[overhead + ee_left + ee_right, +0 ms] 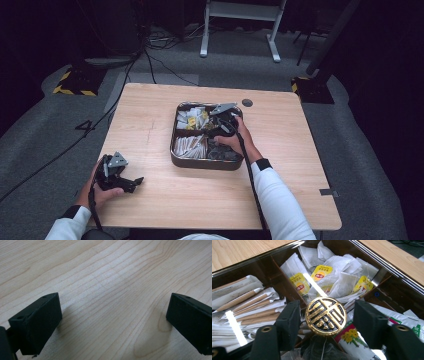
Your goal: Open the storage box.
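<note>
Reaching: right gripper (325, 322) hangs over the tray (174, 150), its jaws either side of the gold knob (326, 316) at the tray's middle, where the dividers cross.
Jaws, right: partly spread — the knob sits between them, a gap showing on both sides, so not yet pinched.
Jaws, left: left gripper (112, 322) rests spread wide over bare table (107, 275), holding nothing, well apart from the tray.
Knob, feel: looks like hard metal, stiff and glossy — likely slippery under the pads; not fragile.
Hold: best taken by the round rim, pads on opposite edges, below the embossed face if there is a neck; I cannot see one.
Load: if the knob lifts the whole tray, it will be heavy and may tip.
Facing: flat face points up toward the camera.
Long axis: none across the disc — its axis runs straight up.
Around it: tea bags (337, 282) behind, paper sticks (249, 307) to one side.
</note>
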### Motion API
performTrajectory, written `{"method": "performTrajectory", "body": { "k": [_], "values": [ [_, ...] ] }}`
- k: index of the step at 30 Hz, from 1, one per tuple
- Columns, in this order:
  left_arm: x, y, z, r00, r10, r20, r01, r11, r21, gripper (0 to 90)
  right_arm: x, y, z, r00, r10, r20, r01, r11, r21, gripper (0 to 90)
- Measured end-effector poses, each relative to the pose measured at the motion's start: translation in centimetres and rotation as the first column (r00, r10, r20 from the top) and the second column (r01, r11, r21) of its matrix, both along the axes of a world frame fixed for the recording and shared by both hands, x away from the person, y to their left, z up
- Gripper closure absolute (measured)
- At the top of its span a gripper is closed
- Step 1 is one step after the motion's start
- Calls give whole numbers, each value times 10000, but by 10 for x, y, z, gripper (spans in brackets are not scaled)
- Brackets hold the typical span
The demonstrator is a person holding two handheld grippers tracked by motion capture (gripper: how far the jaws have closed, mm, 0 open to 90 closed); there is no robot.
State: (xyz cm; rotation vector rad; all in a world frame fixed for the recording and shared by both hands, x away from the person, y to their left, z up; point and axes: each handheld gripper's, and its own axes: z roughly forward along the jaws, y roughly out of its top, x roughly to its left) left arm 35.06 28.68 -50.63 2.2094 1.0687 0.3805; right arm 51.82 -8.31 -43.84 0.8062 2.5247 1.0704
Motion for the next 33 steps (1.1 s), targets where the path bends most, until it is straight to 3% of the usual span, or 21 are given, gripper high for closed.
{"method": "performTrajectory", "body": {
  "k": [4, 8, 33],
  "values": [
    [0, 0, 0, 10000, 2, 0, -2, 10000, 1, 5, 1, 0, 0, 9999, 57, -148, -54, 9998, 210, 542],
    [0, 0, 0, 10000, 3, 1, -3, 10000, 2, 5, 1, 1, 0, 9999, 88, -149, -85, 9998, 187, 585],
    [0, 0, 0, 10000, -4, 2, 4, 10000, -8, 5, -1, -1, 5, 9999, 102, 6, -102, 9999, 122, 594]
  ]
}}
